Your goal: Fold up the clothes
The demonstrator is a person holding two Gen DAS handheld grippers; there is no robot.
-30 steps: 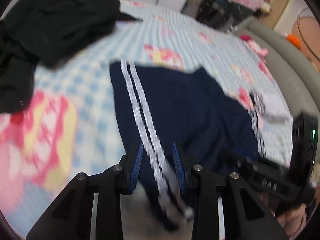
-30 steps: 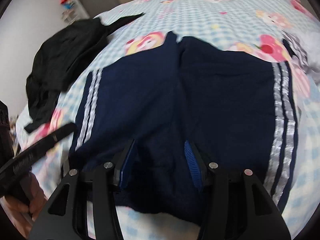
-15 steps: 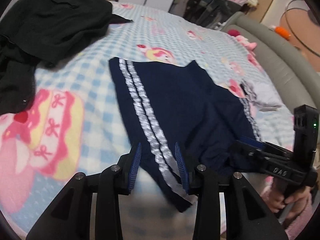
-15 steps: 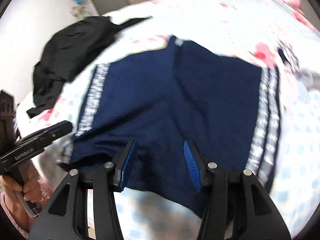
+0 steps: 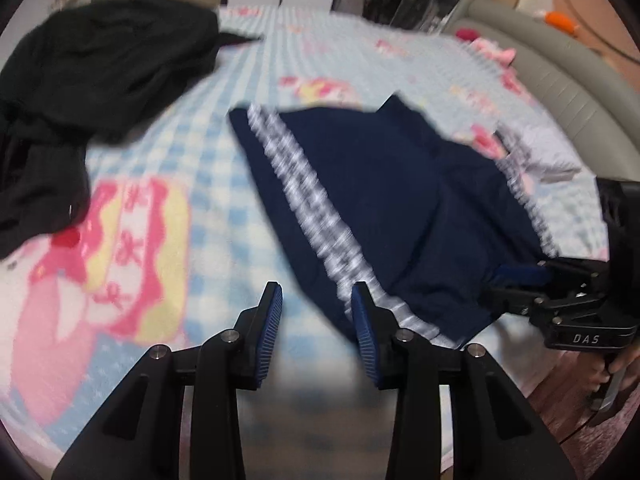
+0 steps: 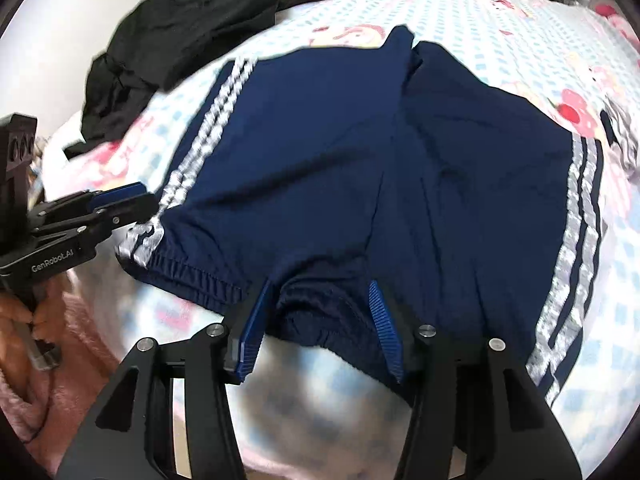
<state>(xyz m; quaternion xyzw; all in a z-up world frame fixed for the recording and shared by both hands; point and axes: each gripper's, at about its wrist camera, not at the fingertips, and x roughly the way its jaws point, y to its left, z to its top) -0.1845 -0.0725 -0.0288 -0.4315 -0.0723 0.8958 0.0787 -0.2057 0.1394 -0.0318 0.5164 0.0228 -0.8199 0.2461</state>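
Note:
Navy shorts (image 6: pixel 344 168) with white side stripes lie spread flat on the bed, waistband toward me; they also show in the left wrist view (image 5: pixel 384 208). My left gripper (image 5: pixel 316 316) is open and empty, just left of the waistband's striped corner, and it shows from the side in the right wrist view (image 6: pixel 120 200). My right gripper (image 6: pixel 320 320) is open with its jaws on either side of the middle of the waistband, not closed on it. It appears at the right edge of the left wrist view (image 5: pixel 520 276).
A pile of black clothes (image 5: pixel 92 80) lies at the far left of the bed (image 5: pixel 224 184), also seen in the right wrist view (image 6: pixel 180 40). A small light garment (image 5: pixel 536 152) lies right of the shorts. A grey padded bed frame (image 5: pixel 560 64) runs along the far right.
My left gripper has shifted left, off the striped corner it straddled before. The right gripper has drawn back a little to the waistband edge. The shorts lie as before.

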